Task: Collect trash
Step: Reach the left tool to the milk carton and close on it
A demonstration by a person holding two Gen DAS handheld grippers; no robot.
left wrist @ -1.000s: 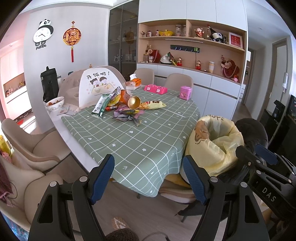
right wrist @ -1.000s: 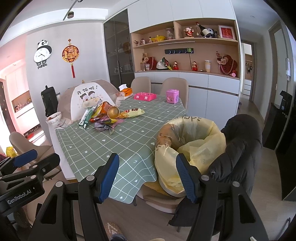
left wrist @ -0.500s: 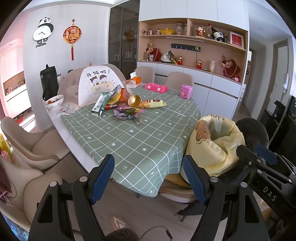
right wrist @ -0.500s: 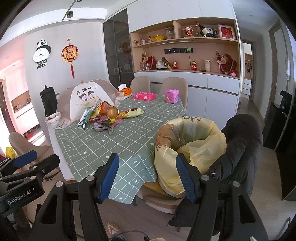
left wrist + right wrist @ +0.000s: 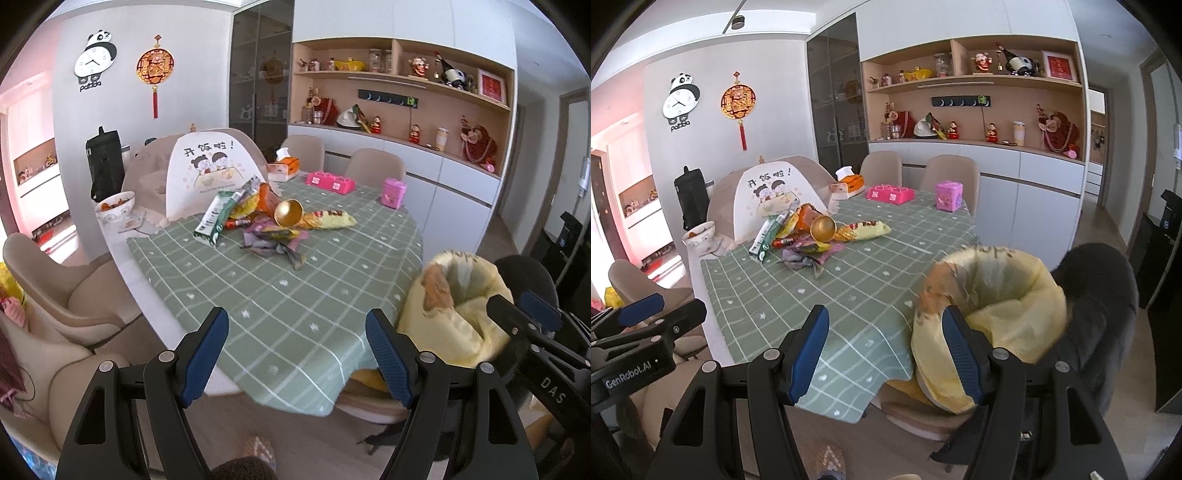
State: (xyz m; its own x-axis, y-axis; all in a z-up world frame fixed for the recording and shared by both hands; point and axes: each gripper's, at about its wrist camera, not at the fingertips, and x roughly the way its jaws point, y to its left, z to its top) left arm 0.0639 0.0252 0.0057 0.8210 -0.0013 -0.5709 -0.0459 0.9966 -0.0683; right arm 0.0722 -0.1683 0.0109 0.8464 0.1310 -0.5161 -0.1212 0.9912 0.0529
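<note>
Your left gripper (image 5: 297, 352) hangs with jaws spread and empty, short of the near table edge; the trash pile (image 5: 266, 221) of wrappers, a carton and a gold cup lies straight ahead, well apart, spreading mostly left to right. Your right gripper (image 5: 884, 350) is likewise spread and empty, with the pile ahead-left and the yellow-lined bin (image 5: 993, 295) just beside it

Both wrist views shift slightly toward the table.
The trash pile (image 5: 258, 221) sits a little higher and nearer in the left view than a second ago; the yellow-lined bin (image 5: 993, 306) appears blurred in the right view, where it looked sharp before.
</note>
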